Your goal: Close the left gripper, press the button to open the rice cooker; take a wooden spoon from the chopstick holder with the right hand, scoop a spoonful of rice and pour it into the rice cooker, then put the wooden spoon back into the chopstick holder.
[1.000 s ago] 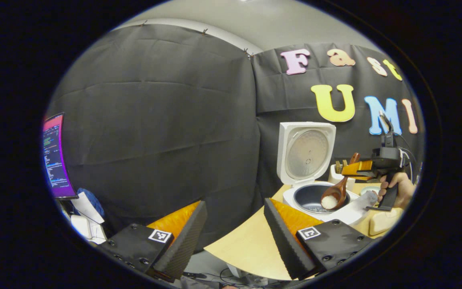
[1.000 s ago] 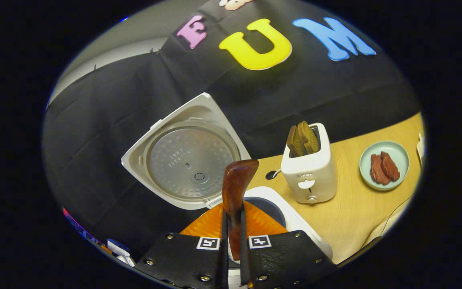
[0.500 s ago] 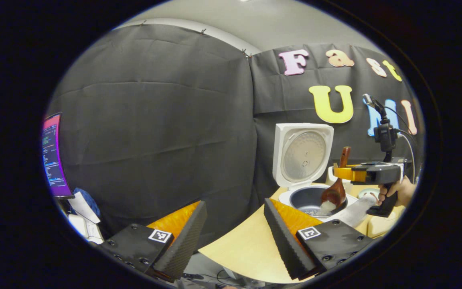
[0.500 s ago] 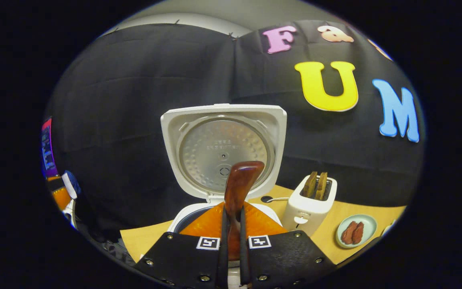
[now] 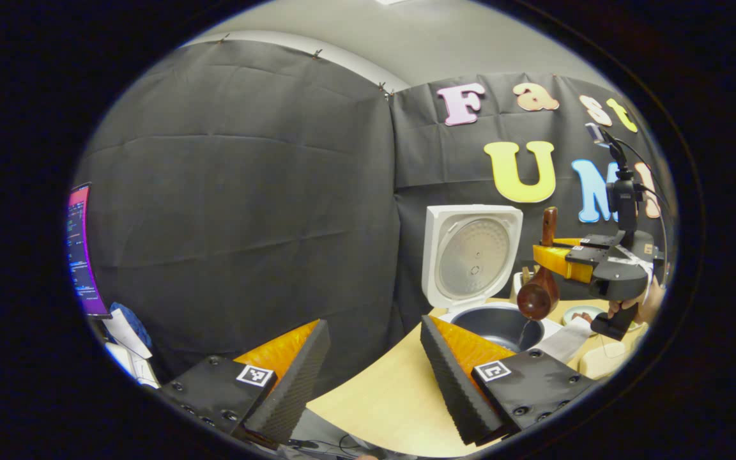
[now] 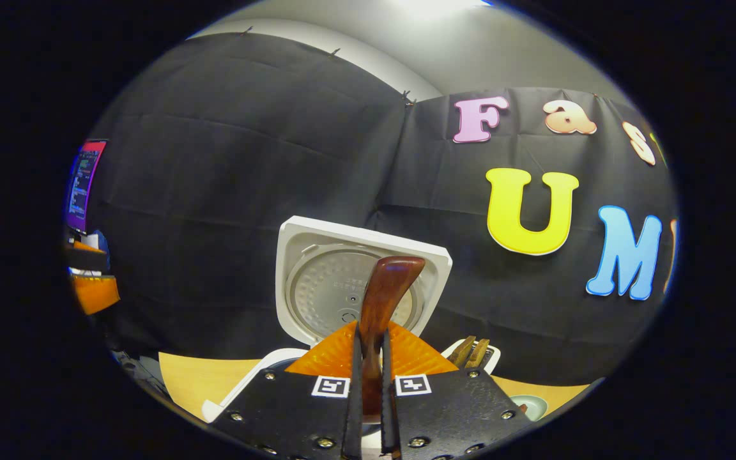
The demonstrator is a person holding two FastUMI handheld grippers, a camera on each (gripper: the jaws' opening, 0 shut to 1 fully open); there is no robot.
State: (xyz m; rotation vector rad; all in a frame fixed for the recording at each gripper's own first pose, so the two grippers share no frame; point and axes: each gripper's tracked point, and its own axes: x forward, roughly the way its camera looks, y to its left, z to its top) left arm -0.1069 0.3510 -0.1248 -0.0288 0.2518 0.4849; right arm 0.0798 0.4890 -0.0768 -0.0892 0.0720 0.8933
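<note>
The rice cooker (image 5: 470, 268) stands open at the far right of the wooden table (image 5: 381, 390), its white lid upright against the black booth wall and its dark inner pot (image 5: 502, 322) exposed. Directly above the pot, the right gripper (image 6: 368, 358) pinches the handle of the wooden spoon (image 5: 537, 297) between both fingers, the handle end (image 6: 393, 275) rising in front of the lid in the right gripper view. In the left gripper view the spoon hangs bowl-down over the pot, and a thin trail, apparently rice, falls from it toward the pot. The left gripper (image 5: 374, 358) sits well back at the near edge of the table, its fingers spread wide apart and gripping nothing.

By the look of it, the task is well past its midpoint: the lid is already up, the spoon is out of the chopstick holder (image 5: 522, 281), which is partly hidden behind the spoon just right of the cooker, and the pour seems nearly finished. What remains is to carry the spoon right and set it back into the holder. A toaster (image 6: 473, 351) with toast and a small plate (image 6: 524, 404) wait farther right.
</note>
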